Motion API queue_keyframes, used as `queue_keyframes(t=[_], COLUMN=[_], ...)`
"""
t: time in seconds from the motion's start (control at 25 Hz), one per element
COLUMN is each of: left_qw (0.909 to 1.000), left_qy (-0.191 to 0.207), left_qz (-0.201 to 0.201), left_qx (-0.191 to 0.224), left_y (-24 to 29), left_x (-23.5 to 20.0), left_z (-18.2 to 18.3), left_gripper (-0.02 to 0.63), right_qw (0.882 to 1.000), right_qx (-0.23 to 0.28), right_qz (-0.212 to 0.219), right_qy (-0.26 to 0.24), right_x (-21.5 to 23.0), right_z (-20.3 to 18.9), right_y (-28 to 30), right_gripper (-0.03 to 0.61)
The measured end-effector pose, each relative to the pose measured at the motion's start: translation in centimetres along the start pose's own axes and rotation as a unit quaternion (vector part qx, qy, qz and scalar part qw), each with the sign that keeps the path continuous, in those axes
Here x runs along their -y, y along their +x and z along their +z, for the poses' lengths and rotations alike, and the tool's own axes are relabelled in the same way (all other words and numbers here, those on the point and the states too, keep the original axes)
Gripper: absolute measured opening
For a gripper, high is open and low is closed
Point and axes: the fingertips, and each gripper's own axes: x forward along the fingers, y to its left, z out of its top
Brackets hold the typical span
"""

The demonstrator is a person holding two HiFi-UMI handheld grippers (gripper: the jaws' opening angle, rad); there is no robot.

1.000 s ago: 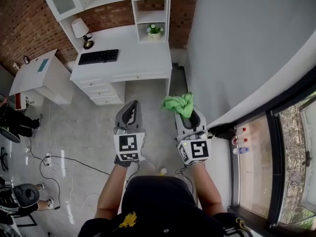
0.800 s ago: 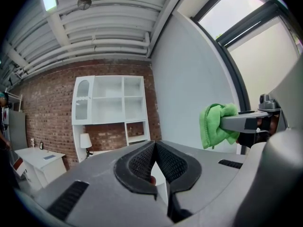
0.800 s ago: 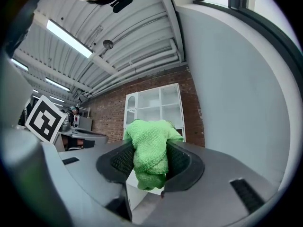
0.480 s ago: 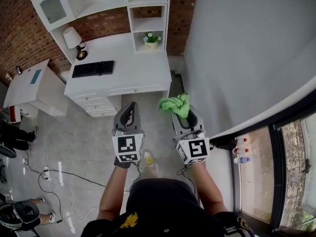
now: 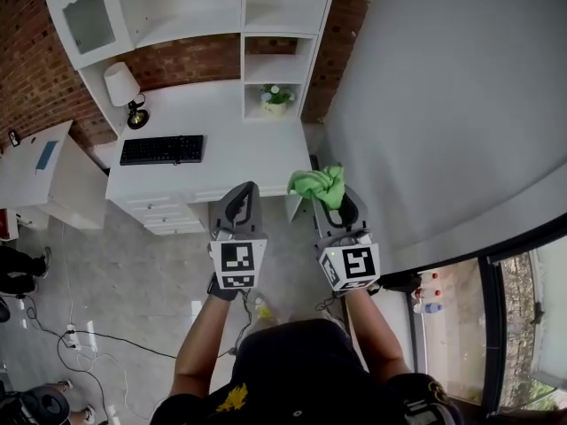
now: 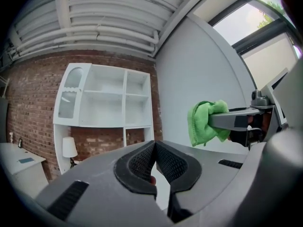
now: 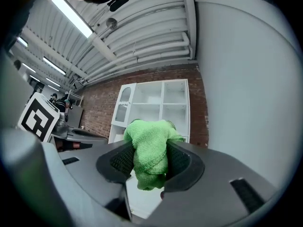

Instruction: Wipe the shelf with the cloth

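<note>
Between the person's two raised hands and the white shelf [image 5: 266, 25], nothing was touching. The right gripper [image 5: 337, 204] had its jaws clamped on a bunched green cloth [image 5: 319, 184], which bulged above and below the dark pads in the right gripper view. The cloth was held in the air, apart from the shelf, and appeared near the right front corner of the white worktop [image 5: 230, 122] in the head view. The left gripper [image 5: 241, 195] was just beside the right one, with its jaws pressed together at the tips and nothing between them. On the worktop lay a black keyboard [image 5: 162, 150], with a lamp [image 5: 122, 87] standing behind it against the brick wall [image 5: 35, 78]. A small potted plant [image 5: 276, 97] sat in the lowest open compartment of the shelf, above the worktop. The upper compartments looked bare from both gripper views.
</note>
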Motion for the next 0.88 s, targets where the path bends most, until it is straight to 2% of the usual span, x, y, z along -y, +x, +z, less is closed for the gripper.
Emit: queue_keyframes(t=[0.28, 0.48, 0.72, 0.88], left_qw=[1.0000, 1.0000, 0.9998, 0.9996], left_qy=[-0.007, -0.007, 0.009, 0.017], left_qz=[0.004, 0.000, 0.006, 0.012], left_qx=[0.003, -0.005, -0.013, -0.020], left_y=[4.0, 7.7, 14.9, 21.8], left_x=[-4.9, -6.2, -8.9, -10.8], left_z=[0.3, -0.8, -0.5, 0.1], left_gripper=[0.017, 0.017, 0.017, 0.017], right_qw=[1.000, 1.000, 1.000, 0.999], right_qx=[0.000, 0.001, 0.018, 0.034], right_qz=[0.004, 0.001, 0.001, -0.014], right_qy=[-0.026, -0.022, 0.001, 0.032], right_x=[-0.4, 0.9, 4.8, 9.4], right_z=[0.6, -0.8, -1.7, -2.6], right_y=[5.9, 9.6, 17.5, 23.7], right_gripper=[0.158, 0.158, 0.157, 0.158])
